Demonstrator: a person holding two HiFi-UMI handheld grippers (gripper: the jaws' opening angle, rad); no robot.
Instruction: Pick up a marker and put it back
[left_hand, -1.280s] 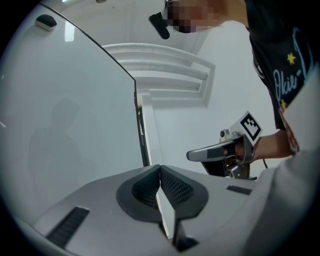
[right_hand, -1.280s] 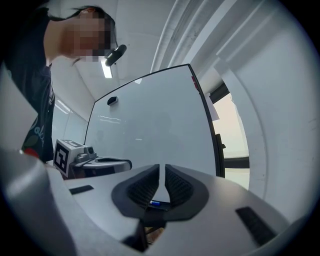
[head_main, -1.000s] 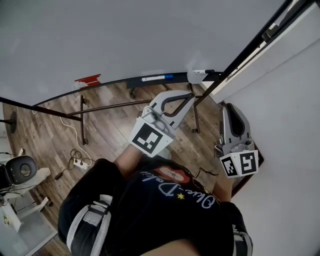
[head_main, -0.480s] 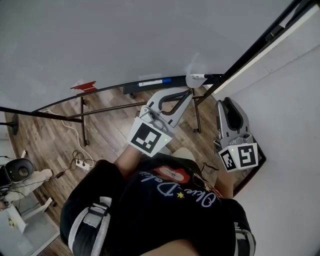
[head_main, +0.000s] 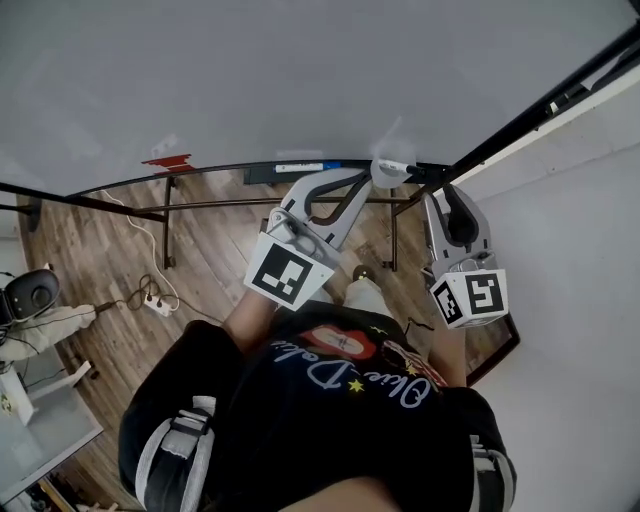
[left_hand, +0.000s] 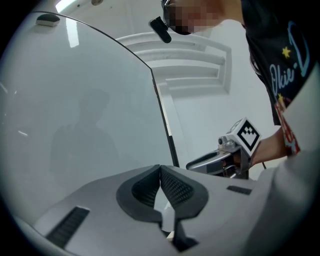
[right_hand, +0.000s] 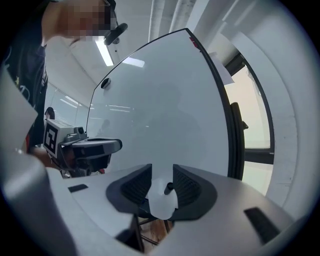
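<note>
Marker (right_hand: 170, 188) lay at the whiteboard tray's (head_main: 230, 166) end between the right gripper's (right_hand: 161, 174) jaws, which had just been opening and were released from it. Left gripper (left_hand: 160, 170) pointed level, clenched empty. Shirt (head_main: 340, 400) read "Okie".

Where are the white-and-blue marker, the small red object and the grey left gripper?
White-and-blue marker (head_main: 300, 167): head view, mid-barrel.
Small red object (head_main: 168, 161): head view, centre.
Grey left gripper (left_hand: 160, 168): left gripper view, shut jaw tips.

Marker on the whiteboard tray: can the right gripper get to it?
Probably yes. The right gripper has just been opening its jaws; they stand apart, and the marker shows its dark end between them, untouched. Nothing seems to block the way.
</note>
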